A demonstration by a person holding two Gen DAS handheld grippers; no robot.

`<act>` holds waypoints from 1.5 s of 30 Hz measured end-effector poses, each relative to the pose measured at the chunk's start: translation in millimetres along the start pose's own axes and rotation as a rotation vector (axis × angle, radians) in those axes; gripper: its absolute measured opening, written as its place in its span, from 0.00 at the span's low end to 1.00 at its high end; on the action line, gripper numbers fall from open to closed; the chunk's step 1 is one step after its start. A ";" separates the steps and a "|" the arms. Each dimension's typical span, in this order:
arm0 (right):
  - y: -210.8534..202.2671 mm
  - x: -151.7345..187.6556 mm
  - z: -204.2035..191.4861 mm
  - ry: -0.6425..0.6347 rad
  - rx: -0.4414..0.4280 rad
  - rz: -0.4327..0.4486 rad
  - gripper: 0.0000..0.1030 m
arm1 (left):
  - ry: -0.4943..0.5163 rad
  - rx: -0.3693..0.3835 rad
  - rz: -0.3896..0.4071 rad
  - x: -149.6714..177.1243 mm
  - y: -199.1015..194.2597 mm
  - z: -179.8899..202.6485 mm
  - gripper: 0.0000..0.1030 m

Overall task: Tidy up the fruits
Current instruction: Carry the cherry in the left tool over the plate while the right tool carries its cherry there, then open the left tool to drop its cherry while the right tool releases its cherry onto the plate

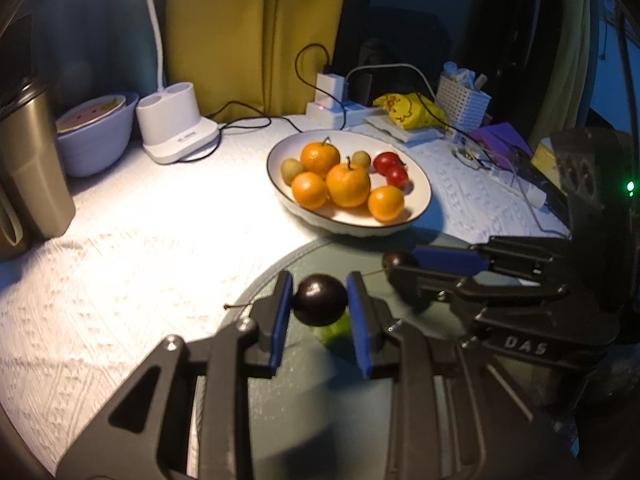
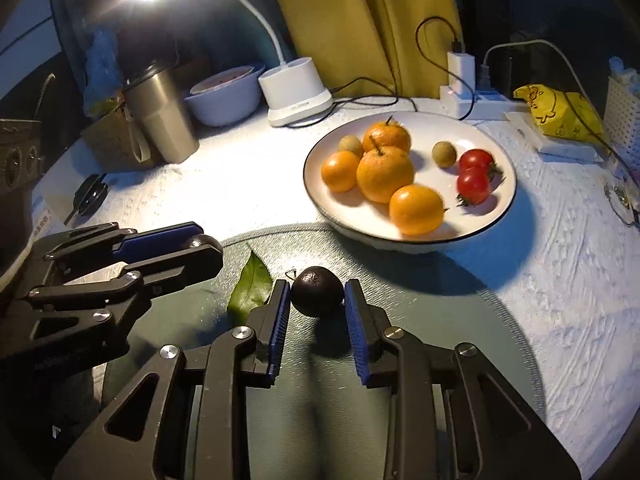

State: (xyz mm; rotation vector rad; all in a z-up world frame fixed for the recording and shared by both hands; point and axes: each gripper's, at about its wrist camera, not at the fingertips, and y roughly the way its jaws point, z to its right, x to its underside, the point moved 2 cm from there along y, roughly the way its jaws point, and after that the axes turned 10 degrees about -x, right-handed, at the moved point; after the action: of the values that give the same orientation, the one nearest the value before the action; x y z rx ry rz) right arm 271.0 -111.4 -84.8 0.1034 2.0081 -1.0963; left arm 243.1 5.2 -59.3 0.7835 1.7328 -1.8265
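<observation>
My left gripper (image 1: 320, 300) is shut on a dark cherry (image 1: 320, 299) with a thin stem, held just above a round grey-green mat (image 1: 288, 392). My right gripper (image 2: 317, 292) is shut on a second dark cherry (image 2: 317, 291) over the same mat (image 2: 440, 320); it also shows in the left wrist view (image 1: 400, 261) at the right. A green leaf (image 2: 250, 286) lies on the mat beside the left gripper (image 2: 192, 248). A white bowl (image 1: 420, 196) beyond the mat holds several oranges (image 1: 347, 184), two red tomatoes (image 1: 394, 170) and small green-brown fruits (image 1: 292, 168).
A white lamp base (image 1: 176, 124), a lavender bowl (image 1: 96, 140) and a steel tumbler (image 1: 32, 168) stand at the back left. A power strip with chargers and cables (image 1: 332, 96), a yellow bag (image 1: 408, 110) and a white basket (image 1: 462, 102) sit at the back right.
</observation>
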 end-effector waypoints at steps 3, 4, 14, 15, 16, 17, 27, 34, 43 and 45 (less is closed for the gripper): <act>-7.8 -5.7 5.9 0.005 0.005 0.019 0.29 | 0.006 0.001 0.002 -5.5 2.9 3.6 0.28; -11.0 -8.1 8.7 0.007 0.009 0.028 0.29 | 0.008 0.002 0.002 -7.5 4.3 5.1 0.28; -29.8 -24.7 36.0 0.034 0.040 0.090 0.29 | 0.035 0.011 0.007 -26.8 16.2 17.1 0.28; -31.1 -26.4 39.3 0.038 0.042 0.093 0.29 | 0.038 0.011 0.009 -29.2 17.2 17.7 0.28; -32.2 -28.1 42.3 0.042 0.044 0.097 0.29 | 0.041 0.011 0.011 -32.4 18.5 18.5 0.28; -33.0 -29.9 45.0 0.045 0.046 0.101 0.29 | 0.044 0.011 0.013 -35.4 20.1 19.5 0.28; -28.9 -46.5 68.3 0.061 0.051 0.117 0.29 | 0.060 0.014 0.024 -62.4 40.1 24.2 0.28; -15.4 -68.1 85.3 0.056 0.057 0.130 0.29 | 0.038 0.003 0.028 -80.8 63.0 13.9 0.28; 9.7 -90.1 106.4 0.087 0.090 0.153 0.29 | -0.008 0.024 0.025 -112.4 96.5 -2.9 0.28; 13.6 -93.7 108.5 0.090 0.095 0.156 0.29 | -0.012 0.025 0.028 -119.9 104.9 -4.4 0.28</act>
State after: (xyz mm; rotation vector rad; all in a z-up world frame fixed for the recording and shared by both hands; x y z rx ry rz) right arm 405.8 -154.7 -58.9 0.3587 1.9905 -1.1031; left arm 402.1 -1.0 -49.5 0.8013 1.6863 -1.8337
